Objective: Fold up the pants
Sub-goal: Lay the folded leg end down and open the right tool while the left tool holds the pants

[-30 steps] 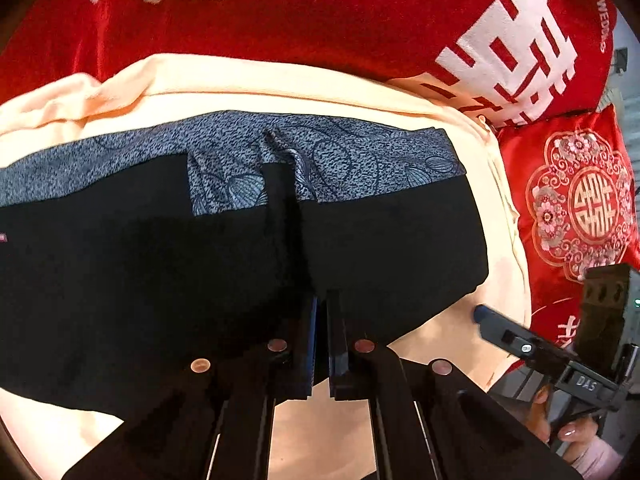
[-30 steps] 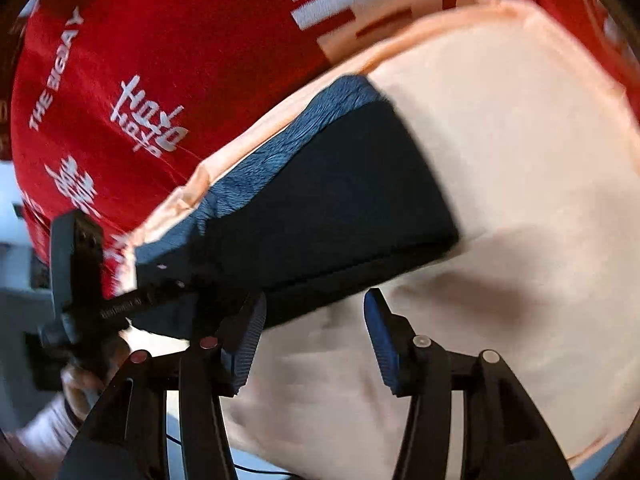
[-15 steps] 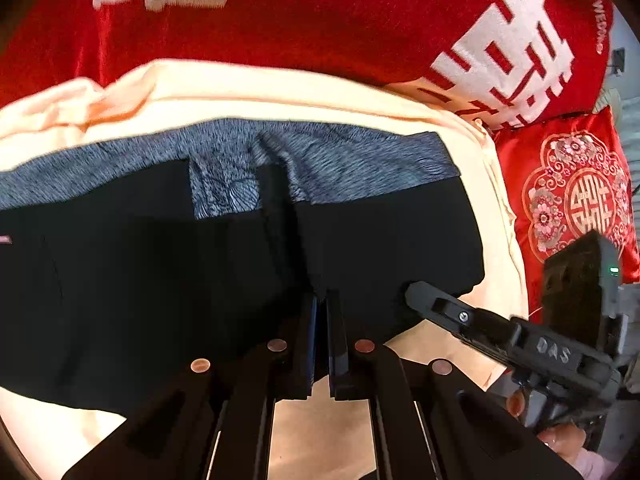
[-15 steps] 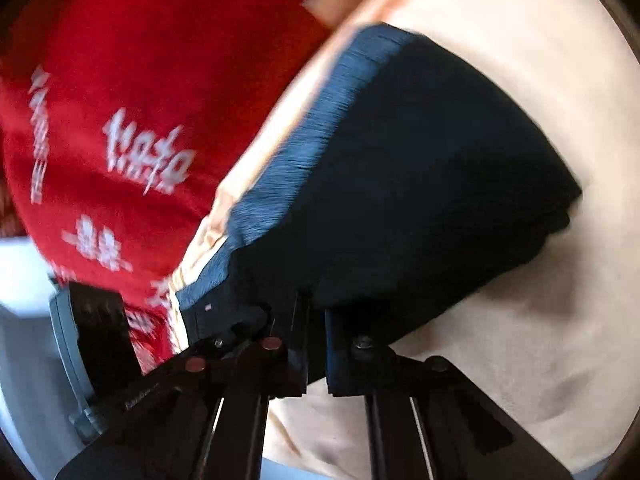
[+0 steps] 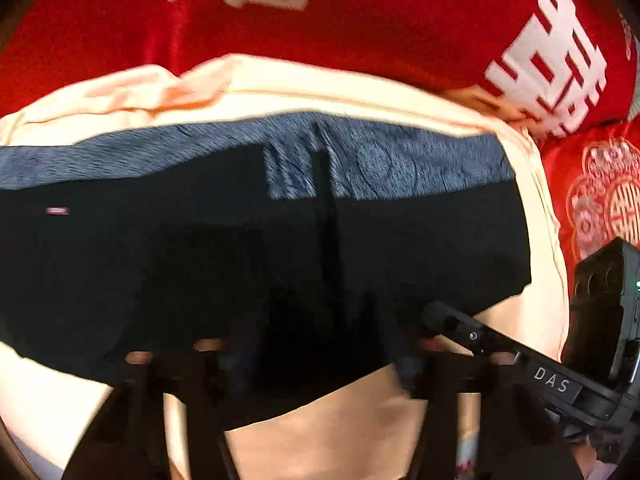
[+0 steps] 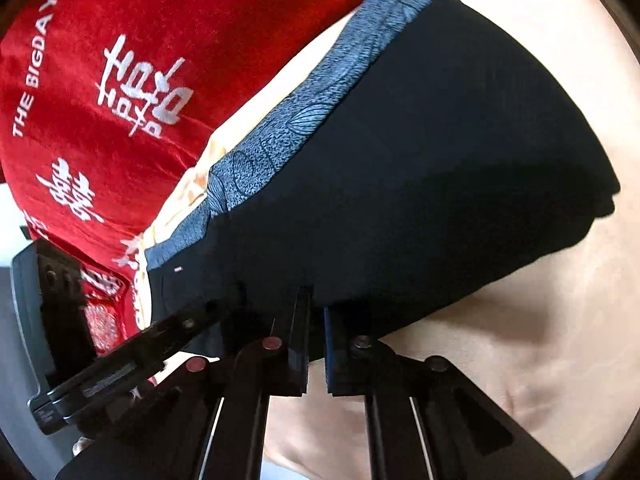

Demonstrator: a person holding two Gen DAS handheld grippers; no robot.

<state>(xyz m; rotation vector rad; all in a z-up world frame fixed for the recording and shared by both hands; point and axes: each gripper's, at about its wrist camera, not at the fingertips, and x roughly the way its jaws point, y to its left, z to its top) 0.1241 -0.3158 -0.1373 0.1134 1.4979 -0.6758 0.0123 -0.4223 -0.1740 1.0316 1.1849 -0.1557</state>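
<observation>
While the left gripper [image 5: 316, 360] stood spread and the right gripper [image 6: 316, 320] pinched the pants [image 6: 420, 184] hem at lower centre, that hem might slip free

Black pants [image 5: 280, 264] with a blue-grey patterned band lie folded flat across a peach sheet [image 5: 400, 420]

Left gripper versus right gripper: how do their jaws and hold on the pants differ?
Left gripper: fingers spread wide, open, the near edge of the pants lying loose between them. Right gripper: fingers nearly together, shut on that edge. The left view is blurred, the right sharp. Both sit at the pants' near edge over the peach cloth.
</observation>
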